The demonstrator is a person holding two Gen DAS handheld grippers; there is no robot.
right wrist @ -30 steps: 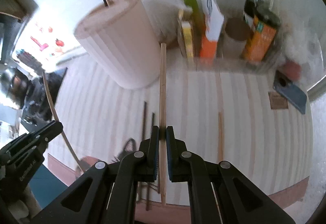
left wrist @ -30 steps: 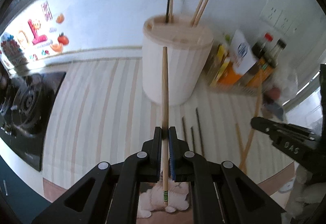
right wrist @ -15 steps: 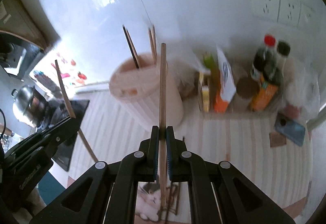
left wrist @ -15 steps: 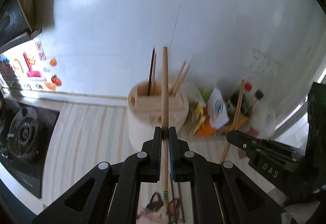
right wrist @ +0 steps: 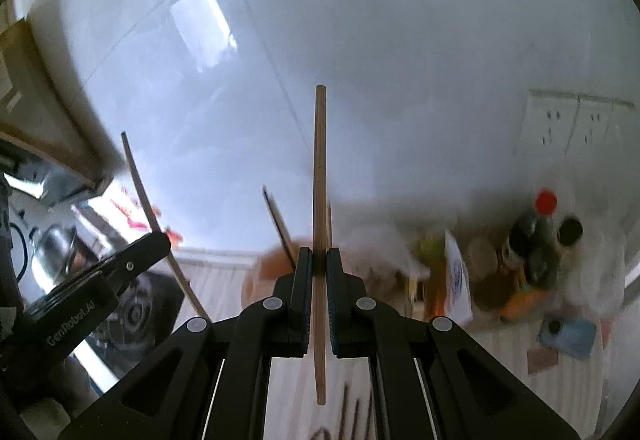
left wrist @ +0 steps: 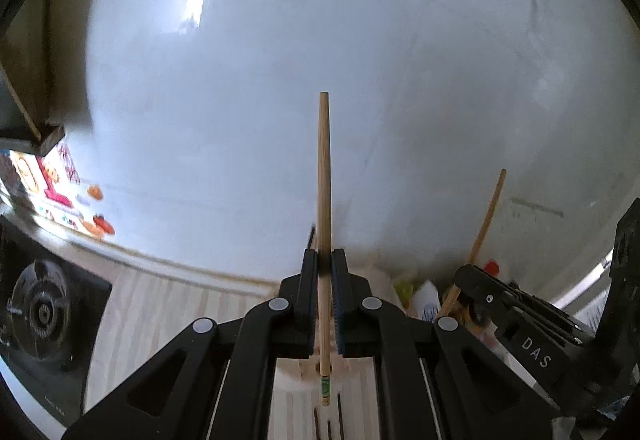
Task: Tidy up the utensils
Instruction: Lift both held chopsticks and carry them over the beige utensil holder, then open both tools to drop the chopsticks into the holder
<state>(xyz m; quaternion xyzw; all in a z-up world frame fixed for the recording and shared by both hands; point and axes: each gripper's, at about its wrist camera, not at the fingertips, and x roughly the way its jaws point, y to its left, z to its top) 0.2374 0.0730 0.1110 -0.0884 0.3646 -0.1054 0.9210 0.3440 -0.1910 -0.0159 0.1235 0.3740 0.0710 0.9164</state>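
Wooden chopstick (left wrist: 324, 199) stands upright, clamped in the left gripper (left wrist: 324, 272) above the pale utensil holder (left wrist: 304, 372); the right gripper (right wrist: 319, 268) pinches a second chopstick (right wrist: 320, 199) over the striped counter (right wrist: 224, 292), dark chopsticks (right wrist: 352, 412) lying below

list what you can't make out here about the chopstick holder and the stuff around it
- Pale wooden chopstick holder: left wrist view, mostly hidden behind the left gripper.
- Same holder, right wrist view: blurred, behind the right gripper.
- Dark chopsticks on the striped counter: cut off by the bottom edge.
- Sauce bottles: labels blurred.
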